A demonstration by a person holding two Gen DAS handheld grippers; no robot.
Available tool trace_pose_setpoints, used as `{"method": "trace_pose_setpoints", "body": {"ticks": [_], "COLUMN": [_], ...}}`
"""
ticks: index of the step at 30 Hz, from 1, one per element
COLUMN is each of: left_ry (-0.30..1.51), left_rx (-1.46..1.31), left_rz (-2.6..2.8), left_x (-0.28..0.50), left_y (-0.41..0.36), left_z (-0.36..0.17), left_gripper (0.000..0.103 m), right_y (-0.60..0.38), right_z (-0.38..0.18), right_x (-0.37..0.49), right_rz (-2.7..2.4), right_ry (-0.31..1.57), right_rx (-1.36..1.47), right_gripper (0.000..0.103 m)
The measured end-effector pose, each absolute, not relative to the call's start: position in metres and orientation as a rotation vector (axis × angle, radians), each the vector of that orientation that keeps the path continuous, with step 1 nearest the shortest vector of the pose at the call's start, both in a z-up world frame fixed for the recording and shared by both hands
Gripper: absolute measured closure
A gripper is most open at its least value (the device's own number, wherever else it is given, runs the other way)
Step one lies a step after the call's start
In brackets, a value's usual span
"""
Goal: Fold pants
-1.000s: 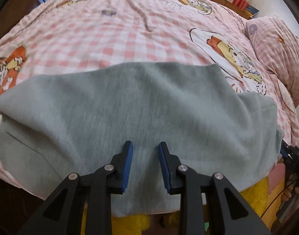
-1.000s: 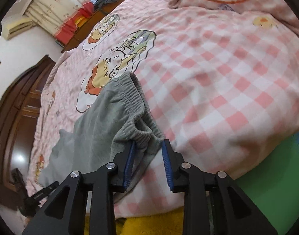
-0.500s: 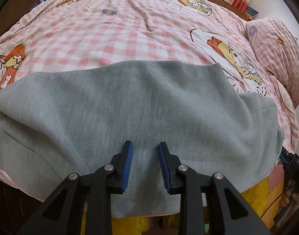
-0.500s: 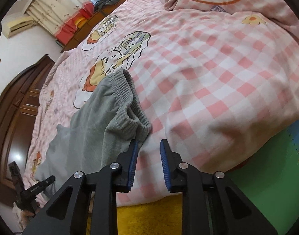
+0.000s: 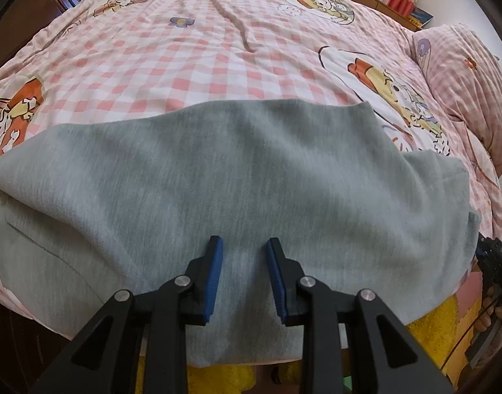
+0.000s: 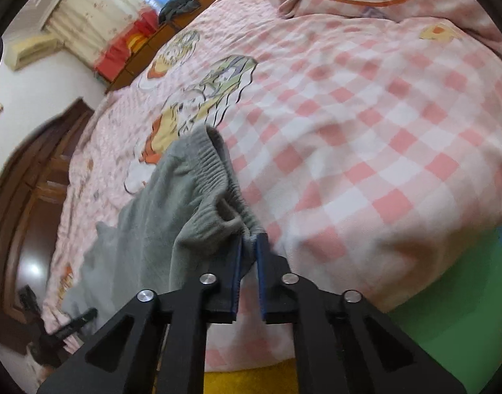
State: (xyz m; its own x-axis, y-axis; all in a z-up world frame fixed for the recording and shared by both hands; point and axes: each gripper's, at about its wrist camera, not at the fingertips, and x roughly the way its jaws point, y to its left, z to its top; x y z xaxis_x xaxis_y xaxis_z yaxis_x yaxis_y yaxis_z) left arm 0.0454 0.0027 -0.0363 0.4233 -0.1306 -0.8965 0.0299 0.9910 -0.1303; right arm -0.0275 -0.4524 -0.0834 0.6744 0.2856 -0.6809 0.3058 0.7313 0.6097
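Grey pants [image 5: 251,170] lie spread across the near edge of the pink checked bed cover [image 5: 218,49]. My left gripper [image 5: 244,241] hangs over the middle of them, jaws partly open, flat fabric showing in the gap with no fold pinched. In the right wrist view the ribbed elastic waistband [image 6: 214,167] bunches up at the bed's edge. My right gripper [image 6: 250,239] is closing its blue pads onto the near corner of that waistband, and grey cloth fills the narrow gap. The pants' legs run off to the left [image 6: 126,246].
A checked pillow [image 5: 464,75] lies at the far right of the bed. Yellow [image 5: 428,315] and green [image 6: 447,321] floor mats lie below the bed edge. A dark wooden wardrobe [image 6: 27,197] stands at the left, and a headboard shelf [image 6: 172,29] with curtains sits behind.
My right gripper slid onto the waistband corner and its jaws narrowed from open to pinching the cloth. The left gripper and the spread fabric stayed as they were.
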Motion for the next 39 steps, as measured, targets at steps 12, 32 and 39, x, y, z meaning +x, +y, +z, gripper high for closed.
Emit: {"method": "trace_pose_setpoints", "body": {"ticks": [12,32,39], "left_ry": [1.119,1.093,1.061], "left_rx": [-0.053,-0.112,-0.148], "left_rz": [-0.093,-0.114,-0.085], "left_x": [0.045,0.061,0.05], "left_y": [-0.003,-0.004,0.013], "left_z": [-0.036,-0.036,-0.022], "left_gripper": [0.073,0.071,0.071], "right_y": [-0.458,-0.416,-0.386], "right_z": [-0.075,-0.081,-0.045], "right_x": [-0.044,-0.008,-0.001], "right_rz": [-0.129,0.014,-0.008], "right_ry": [0.902,0.996,1.013], "right_rx": [0.697,0.518,0.368], "right_gripper": [0.094,0.103,0.084]}}
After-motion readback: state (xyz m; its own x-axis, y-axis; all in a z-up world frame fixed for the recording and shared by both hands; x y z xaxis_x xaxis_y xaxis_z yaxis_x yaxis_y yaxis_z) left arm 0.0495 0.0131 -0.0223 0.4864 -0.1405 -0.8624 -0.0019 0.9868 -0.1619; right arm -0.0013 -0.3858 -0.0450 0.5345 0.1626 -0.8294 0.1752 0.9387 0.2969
